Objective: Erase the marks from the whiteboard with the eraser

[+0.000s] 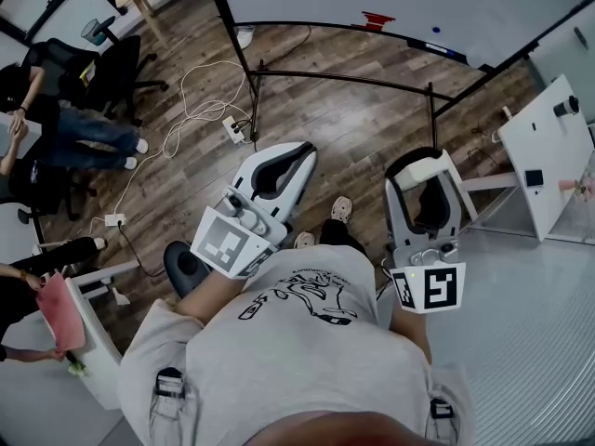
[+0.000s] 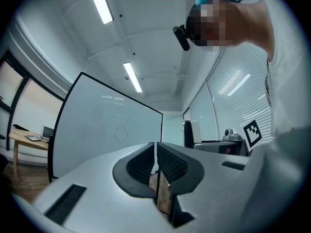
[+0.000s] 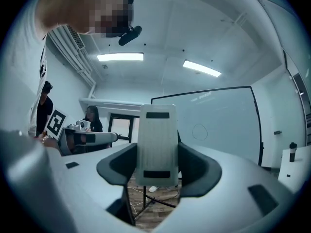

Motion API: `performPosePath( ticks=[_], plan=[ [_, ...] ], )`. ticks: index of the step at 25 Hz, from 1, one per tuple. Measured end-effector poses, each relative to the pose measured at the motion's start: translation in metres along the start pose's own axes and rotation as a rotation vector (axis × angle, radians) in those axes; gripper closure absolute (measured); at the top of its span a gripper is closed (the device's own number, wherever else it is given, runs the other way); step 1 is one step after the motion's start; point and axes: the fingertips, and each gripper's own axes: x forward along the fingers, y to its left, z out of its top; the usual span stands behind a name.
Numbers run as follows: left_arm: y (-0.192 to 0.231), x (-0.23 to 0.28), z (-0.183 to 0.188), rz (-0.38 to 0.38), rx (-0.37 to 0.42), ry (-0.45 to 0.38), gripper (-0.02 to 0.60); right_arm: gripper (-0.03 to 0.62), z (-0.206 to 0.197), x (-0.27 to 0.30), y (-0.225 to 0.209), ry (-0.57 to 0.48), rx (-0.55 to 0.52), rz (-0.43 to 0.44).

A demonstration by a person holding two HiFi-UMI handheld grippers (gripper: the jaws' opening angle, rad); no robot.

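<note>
Nearest to us in the head view is our grey shirt (image 1: 307, 342), and just ahead of it are two marker cubes, one on each gripper. We hold two grippers. The left gripper (image 2: 155, 149) has its jaws pressed together with only a thin slit between them and nothing in it. The right gripper (image 3: 156, 163) pinches the one eraser (image 3: 156, 137), a pale flat slab with a dark strip near each end. It stands upright between the two dark pads and rises above them.

Below the grippers we see our two shoes (image 1: 341, 209) on the wood floor (image 1: 353, 119). Further out on the floor lie two power strips (image 1: 232, 128) joined by a white cable.

Beyond that stands the one whiteboard (image 3: 218, 123) on a black frame, well apart from both grippers, so the eraser is not touching it. We count one mark on it, a thin drawn circle (image 3: 199, 131). The head view shows one small red thing (image 1: 378, 19) on the board's lower ledge.

Off to the side in the right gripper view are two people (image 3: 92, 118), and overhead two ceiling lights (image 3: 120, 57) glow.
</note>
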Motion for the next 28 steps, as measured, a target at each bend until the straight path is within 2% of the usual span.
performPosePath(
  ticks=[15,20,28],
  plan=[
    [0.024,0.097,-0.006,-0.005,0.0,-0.004,0.555,0.335,-0.009,0.054,-0.086,0.001,0.029,0.014],
    [0.027,0.125,-0.005,0.008,0.012,-0.006,0.555,0.335,-0.007,0.066,-0.112,-0.004,0.024,0.031],
    [0.04,0.194,-0.013,0.047,0.025,0.002,0.555,0.335,-0.009,0.101,-0.177,-0.006,0.013,0.07]
  ],
)
